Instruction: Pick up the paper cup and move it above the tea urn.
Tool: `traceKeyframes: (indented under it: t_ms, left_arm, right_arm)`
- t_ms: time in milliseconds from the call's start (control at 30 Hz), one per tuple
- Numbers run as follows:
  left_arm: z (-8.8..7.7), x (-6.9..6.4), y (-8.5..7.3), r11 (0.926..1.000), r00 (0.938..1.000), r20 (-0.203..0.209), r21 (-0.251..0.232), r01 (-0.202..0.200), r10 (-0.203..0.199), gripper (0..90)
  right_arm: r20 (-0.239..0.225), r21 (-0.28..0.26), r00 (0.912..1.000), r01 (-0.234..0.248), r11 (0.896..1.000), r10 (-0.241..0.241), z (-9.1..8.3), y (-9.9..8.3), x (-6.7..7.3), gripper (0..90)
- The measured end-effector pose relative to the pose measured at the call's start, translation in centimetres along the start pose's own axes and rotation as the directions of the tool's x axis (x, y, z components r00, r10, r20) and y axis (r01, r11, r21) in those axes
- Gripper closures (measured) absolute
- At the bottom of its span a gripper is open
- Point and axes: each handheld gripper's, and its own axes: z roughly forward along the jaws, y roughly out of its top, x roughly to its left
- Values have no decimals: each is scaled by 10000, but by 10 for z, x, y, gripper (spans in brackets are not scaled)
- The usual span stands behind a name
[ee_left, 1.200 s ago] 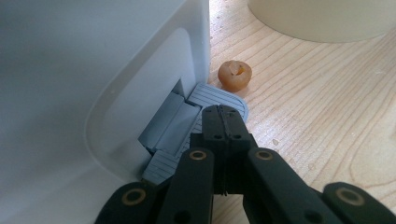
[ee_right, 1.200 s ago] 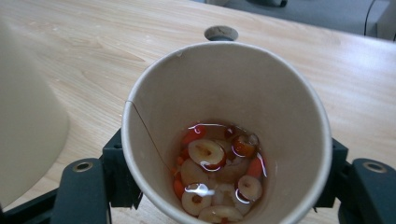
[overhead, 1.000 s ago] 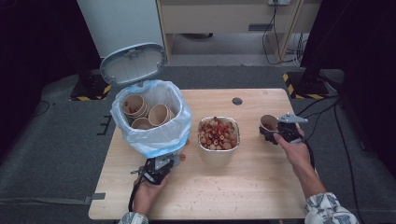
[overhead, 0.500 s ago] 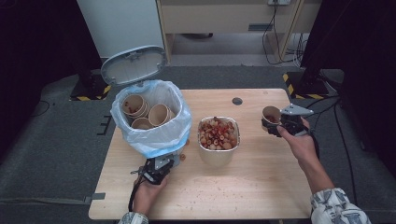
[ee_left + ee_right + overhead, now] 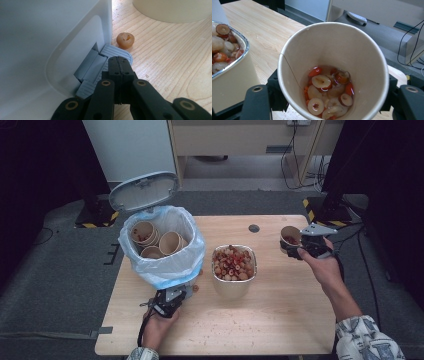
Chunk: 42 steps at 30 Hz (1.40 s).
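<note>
Pressing our left gripper (image 5: 119, 63), jaws together, on the bin's grey pedal (image 5: 105, 62) props the lid (image 5: 144, 190) open; far right, our right gripper (image 5: 298, 248) clamps the fruit-filled paper cup (image 5: 333, 71) upright.

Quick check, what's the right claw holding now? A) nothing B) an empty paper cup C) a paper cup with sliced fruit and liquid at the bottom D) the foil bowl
C: the right claw is shut on the paper cup, and sliced fruit sits in liquid at its bottom; the foil bowl stands apart on the table.
</note>
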Motion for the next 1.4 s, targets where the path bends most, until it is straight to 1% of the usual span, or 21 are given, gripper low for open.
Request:
traceKeyframes:
  t_ms: [200,467,500,533,600,633,700,1000,1300,1400]
  left_arm:
    - [0,0,0,10000,10000,5,0,5,-5,898]
    - [0,0,0,10000,10000,-1,1,-22,22,898]
    - [0,0,0,10000,10000,-1,1,-22,22,898]
    - [0,0,0,10000,10000,4,-1,-17,17,898]
    - [0,0,0,10000,10000,5,-3,-22,22,898]
    - [0,0,0,10000,10000,3,-4,-32,32,899]
    - [0,0,0,10000,10000,1,3,-39,39,899]
    - [0,0,0,10000,10000,2,4,-36,36,899]
    - [0,0,0,10000,10000,16,-2,-27,27,899]
    - [0,0,0,10000,10000,14,-34,6,-6,899]
  right_arm:
    - [-7,-50,9996,295,9996,-295,-3,11,1,314]
    - [-131,-167,9972,739,9971,-742,-6,29,10,315]
    - [-131,-167,9972,739,9971,-742,-6,29,10,315]
    - [-169,-187,9960,871,9960,-874,-6,33,12,315]
    - [-193,-181,9956,913,9957,-917,-6,35,13,314]
    - [-196,-206,9944,1036,9944,-1040,-6,39,15,315]
    - [-214,-221,9934,1126,9934,-1130,-6,43,17,315]
    - [-287,-292,9898,1388,9899,-1397,-5,56,25,314]
    - [-409,-429,9830,1775,9832,-1792,-4,71,37,314]
    - [-432,-424,9812,1863,9816,-1880,-3,74,40,314]
